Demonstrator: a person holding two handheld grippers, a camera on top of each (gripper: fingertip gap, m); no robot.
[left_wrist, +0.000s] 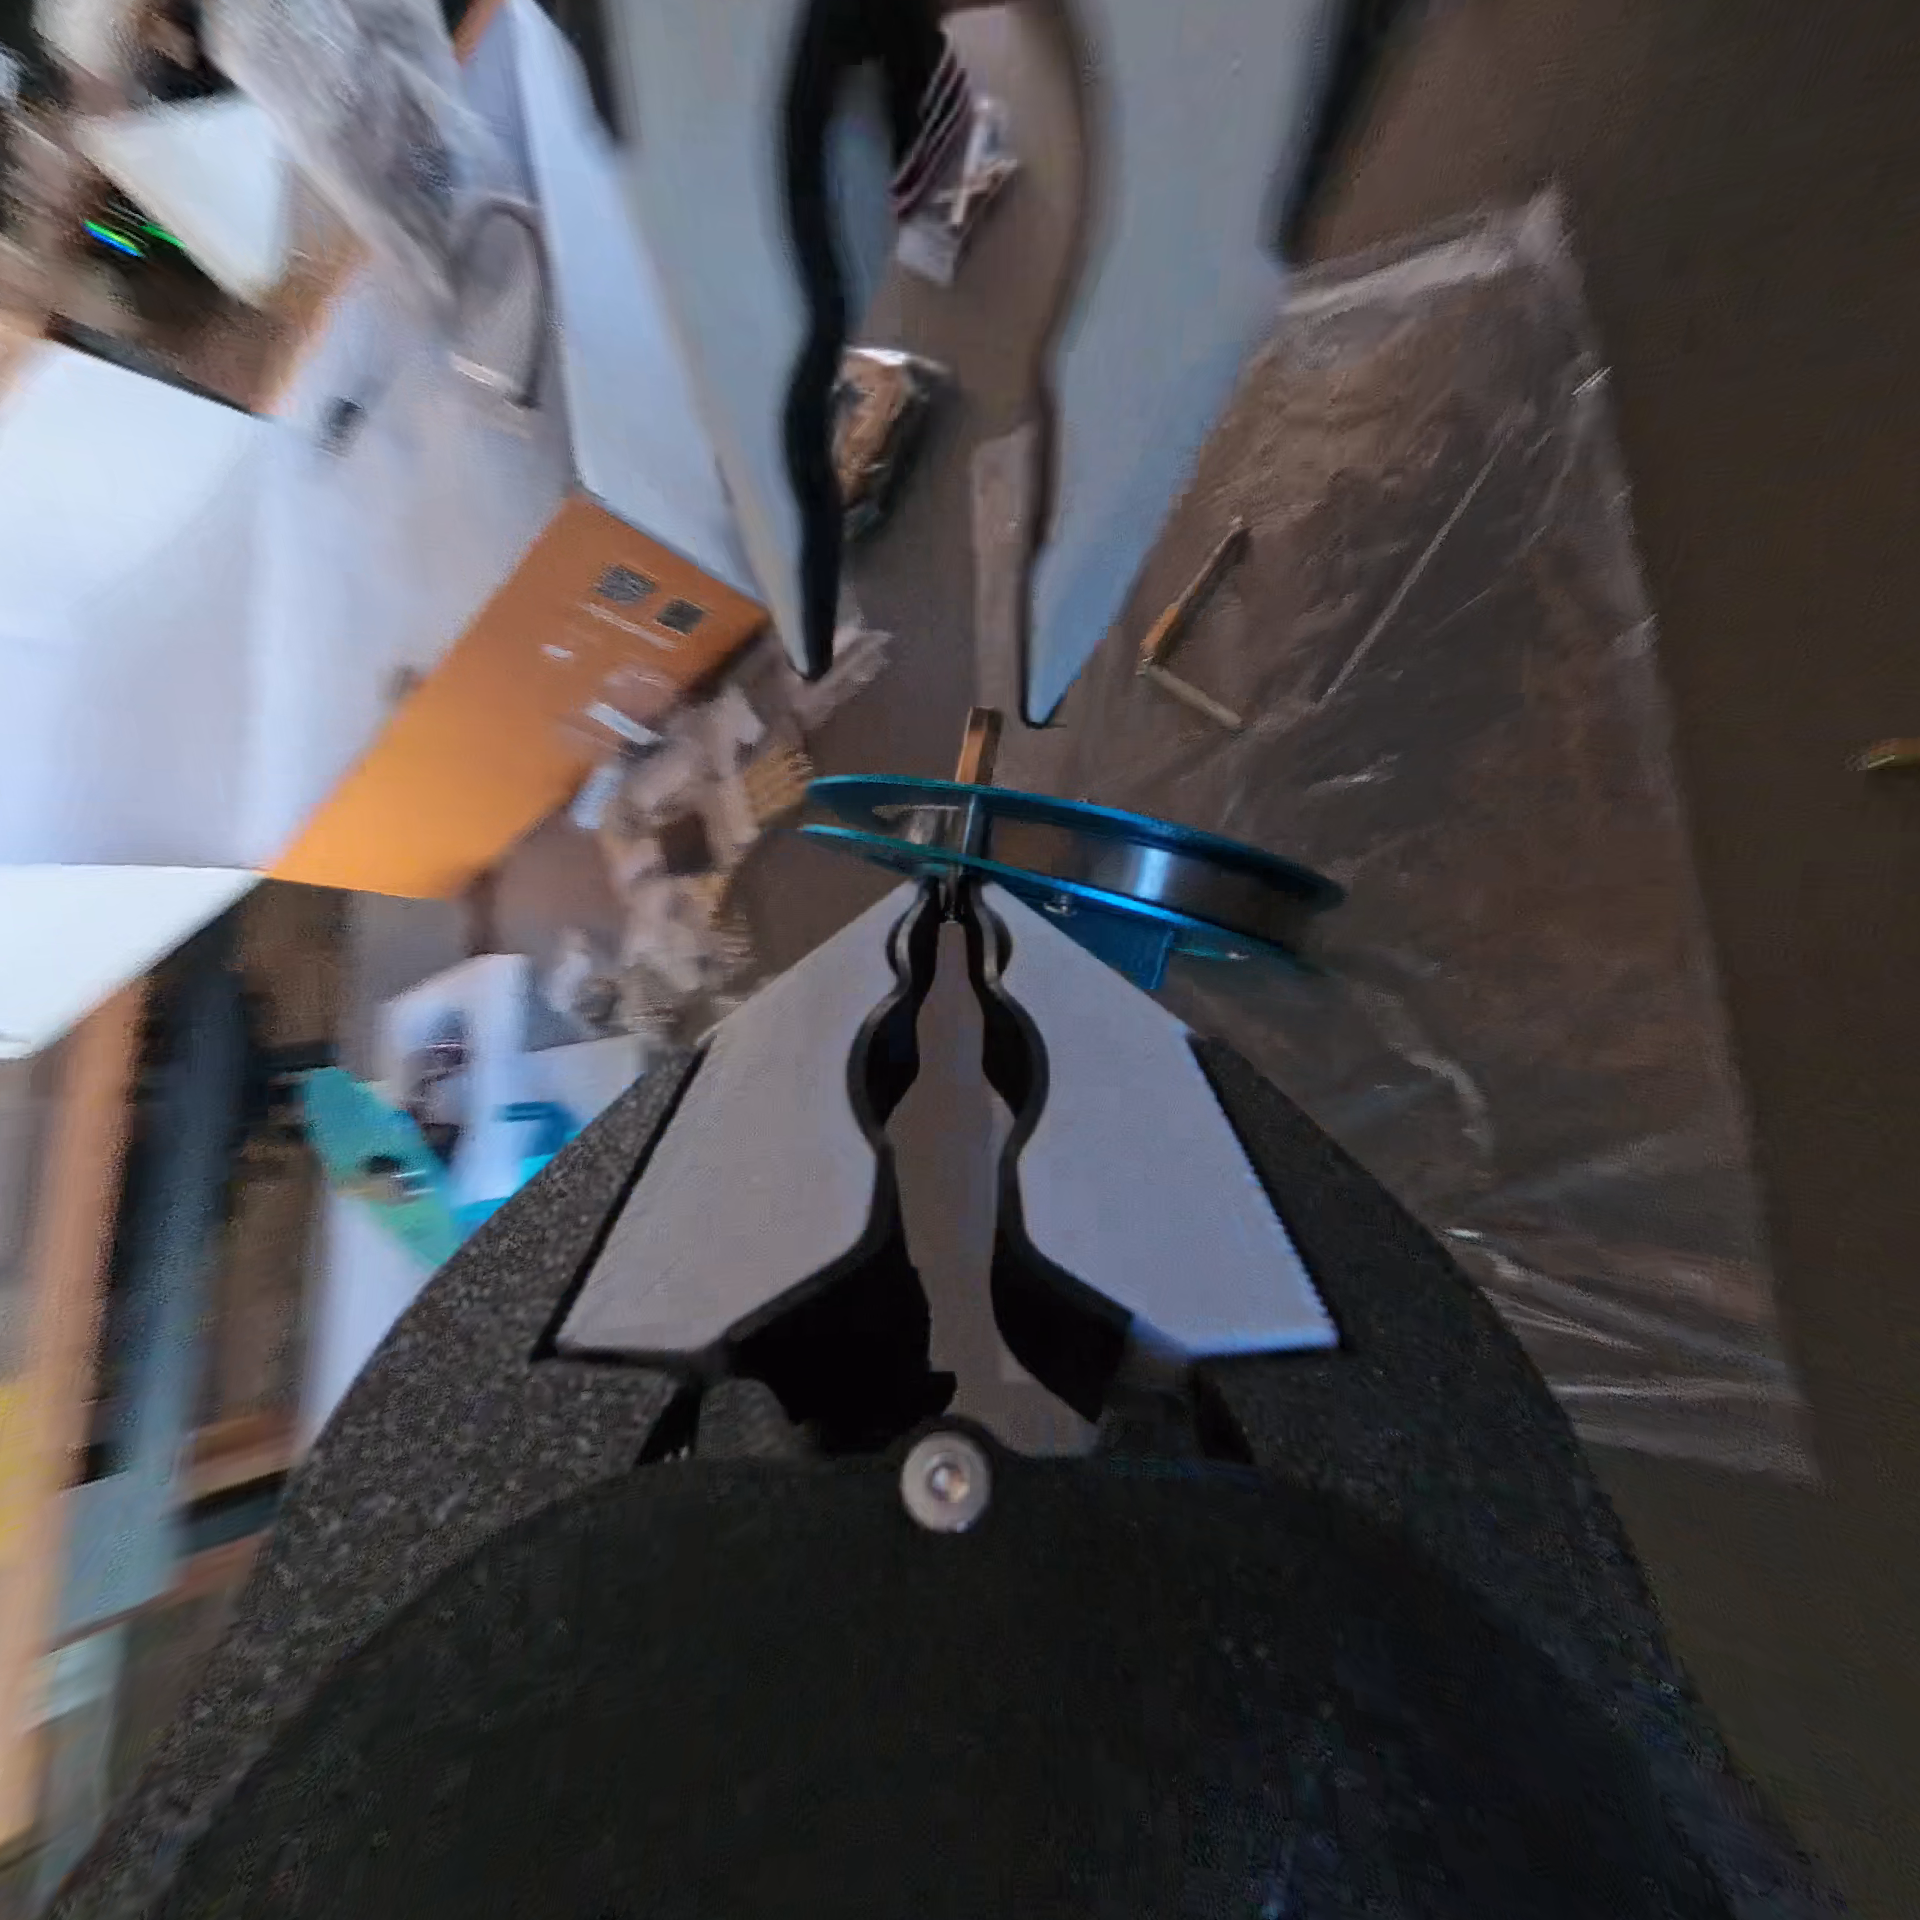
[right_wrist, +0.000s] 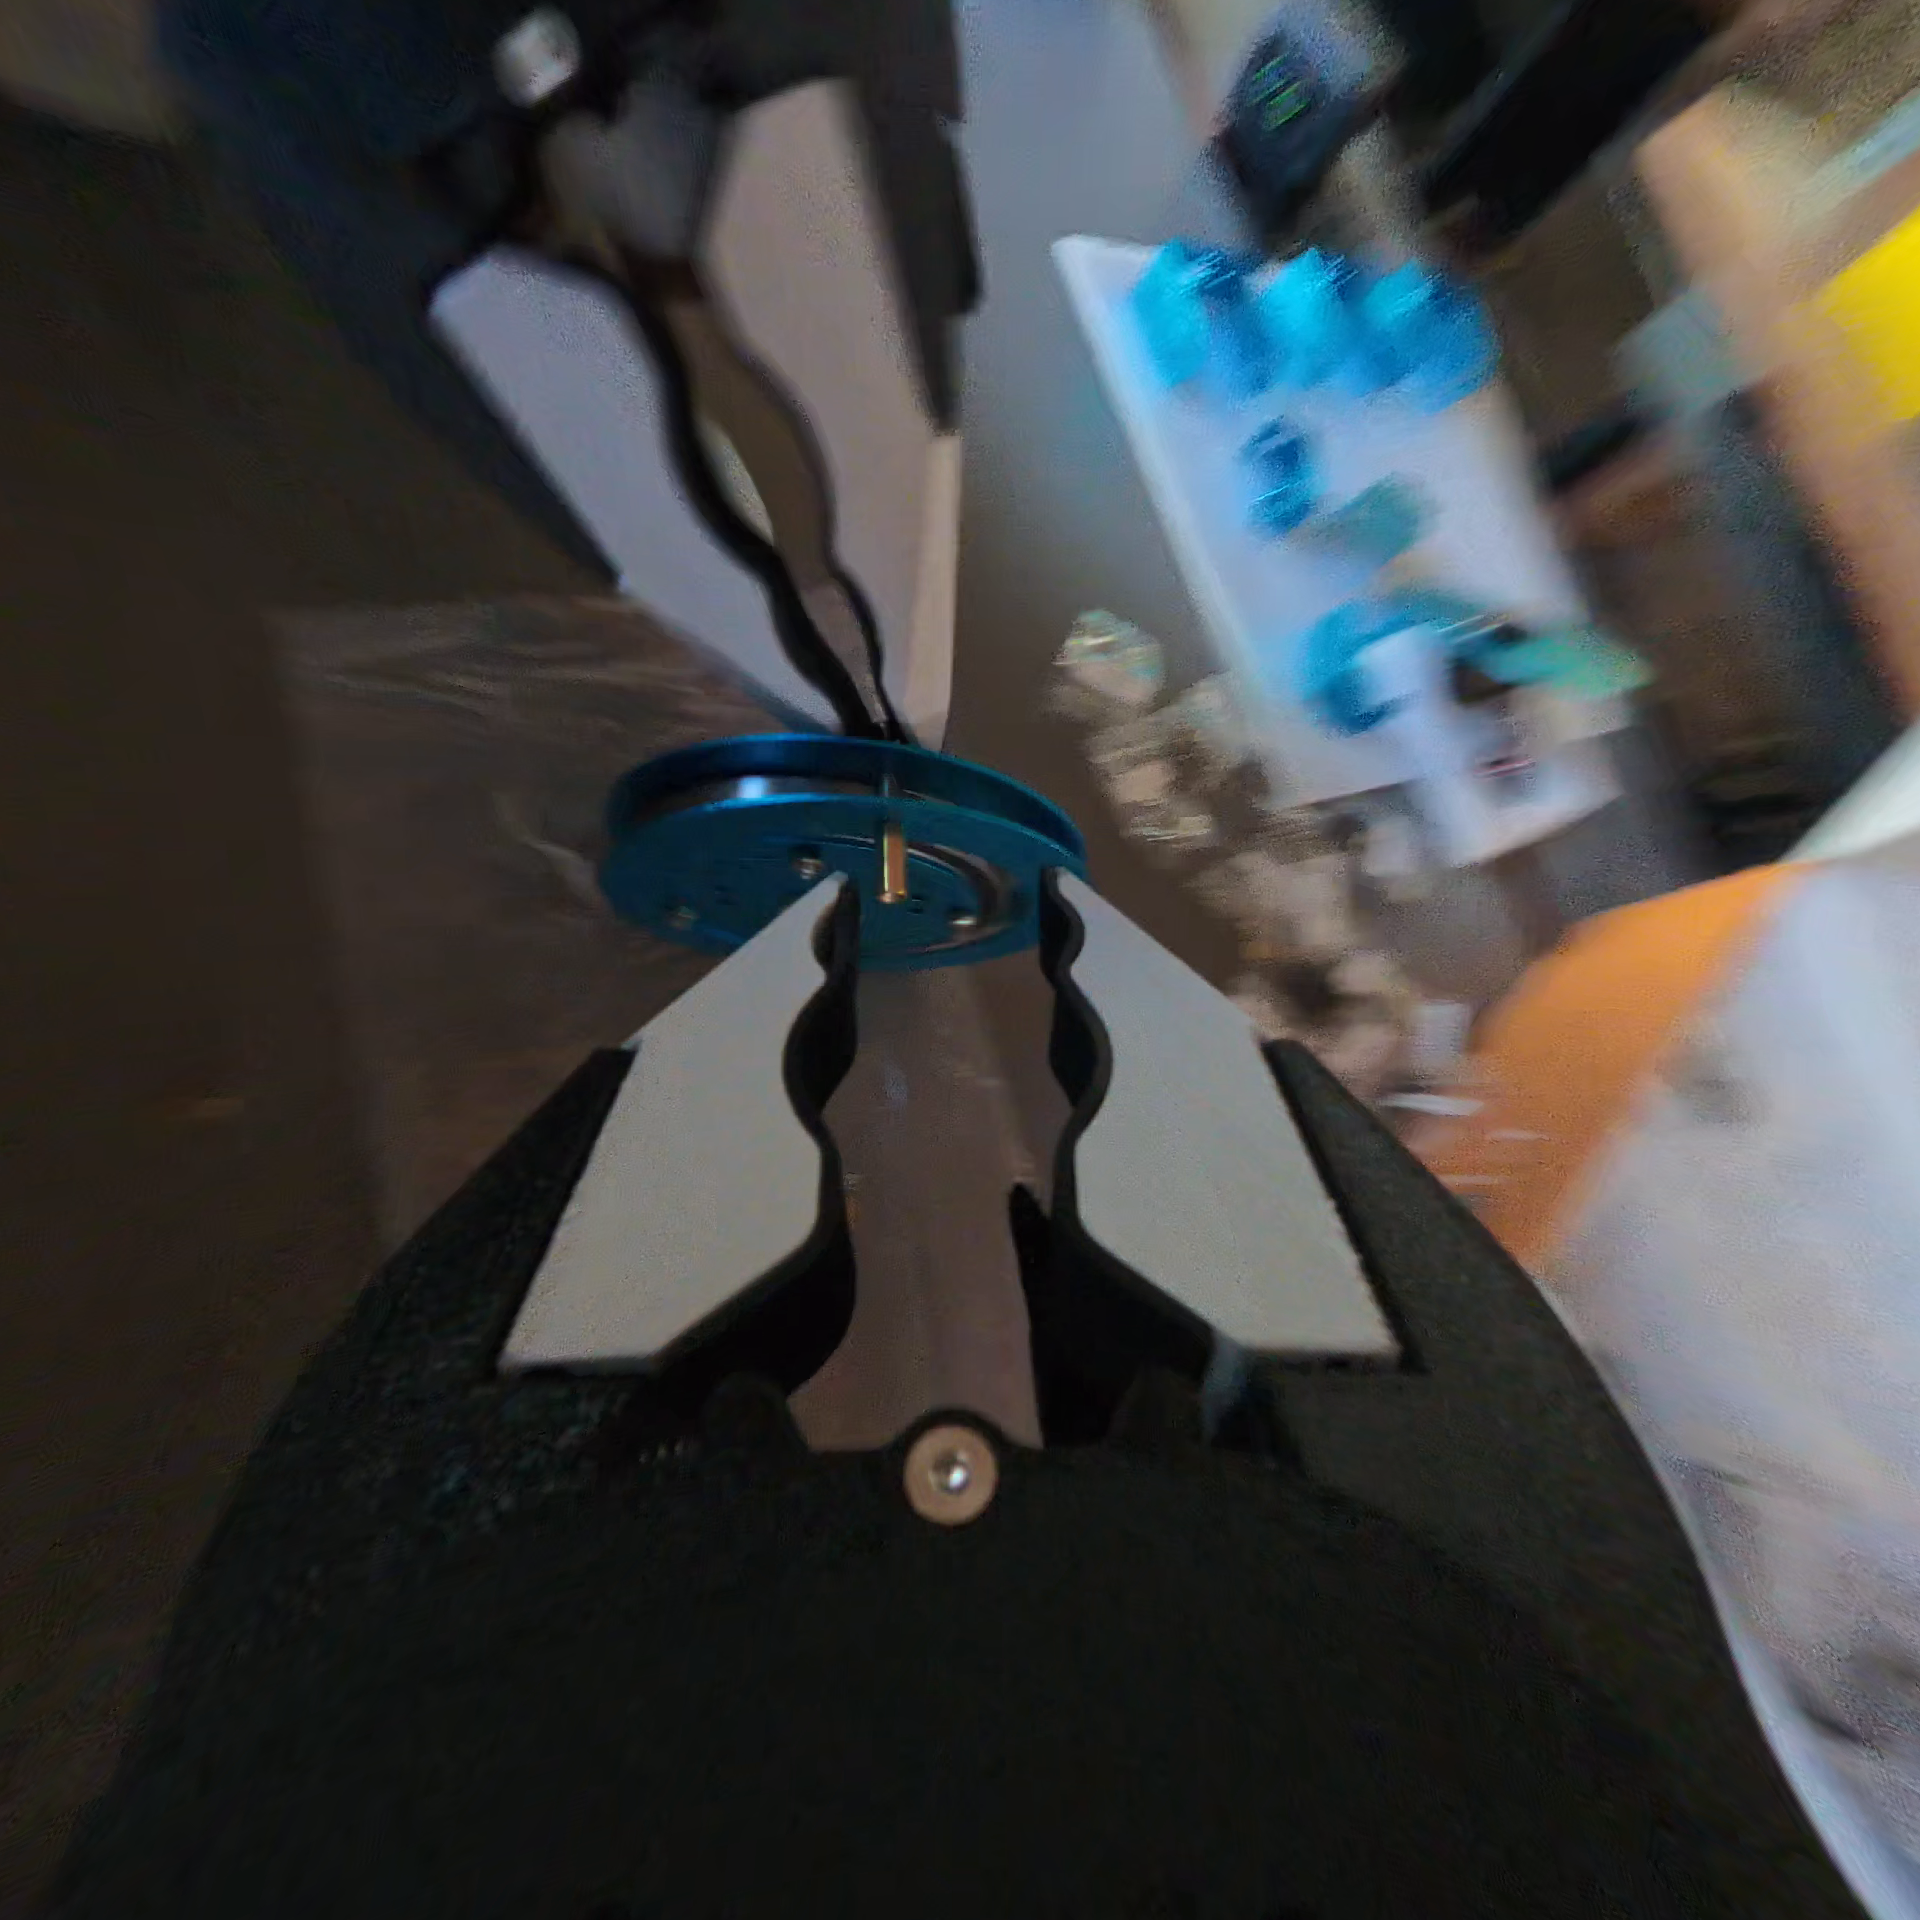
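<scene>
Blurred boxes, an orange carton (left_wrist: 520, 696) and clear plastic sheeting (left_wrist: 1455, 727) cover the dark table (left_wrist: 1766, 312). Left gripper (left_wrist: 948, 906) pinches the blue two-plate disc assembly (left_wrist: 1070, 862) by its edge, apparently steadying it in mid-air. Opposite, the right gripper (right_wrist: 940, 894) stands spread beneath the disc, straddling a brass pin (right_wrist: 890, 864).

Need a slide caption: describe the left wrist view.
Left claw pinches a blue disc assembly at its rim; right claw hovers opposite, open, above plastic sheeting.
</scene>
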